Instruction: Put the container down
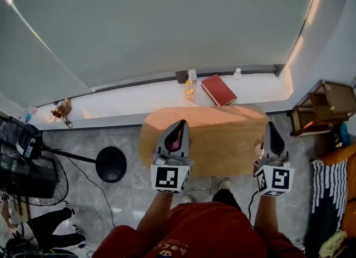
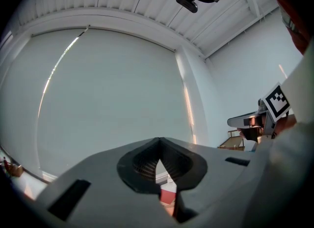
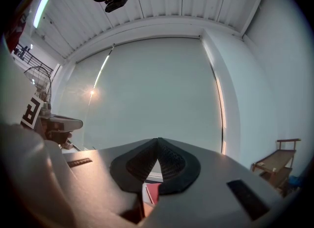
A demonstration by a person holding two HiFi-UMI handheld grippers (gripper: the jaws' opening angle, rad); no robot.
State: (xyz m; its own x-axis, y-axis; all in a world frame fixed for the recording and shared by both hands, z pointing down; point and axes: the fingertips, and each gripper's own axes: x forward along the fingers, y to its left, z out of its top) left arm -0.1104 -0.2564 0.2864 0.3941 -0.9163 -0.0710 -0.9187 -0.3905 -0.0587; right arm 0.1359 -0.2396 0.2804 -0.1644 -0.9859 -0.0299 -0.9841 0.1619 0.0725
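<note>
Both grippers hover side by side over the near edge of an oval wooden table (image 1: 222, 140). My left gripper (image 1: 181, 123) is shut, its tips meeting with nothing between them; in its own view (image 2: 158, 141) the jaws touch at the top. My right gripper (image 1: 271, 124) is shut too and empty (image 3: 158, 141). Neither holds a container. On the white window ledge behind the table stand a small yellow bottle (image 1: 189, 90), a clear bottle (image 1: 192, 75) and another small bottle (image 1: 237, 73), next to a red book (image 1: 218, 89).
A wooden rack (image 1: 322, 107) stands at the right, with a striped cloth (image 1: 328, 196) below it. At the left are a black fan (image 1: 28, 168) and a round black stand base (image 1: 111, 164). Another person's legs (image 1: 50, 221) show at lower left.
</note>
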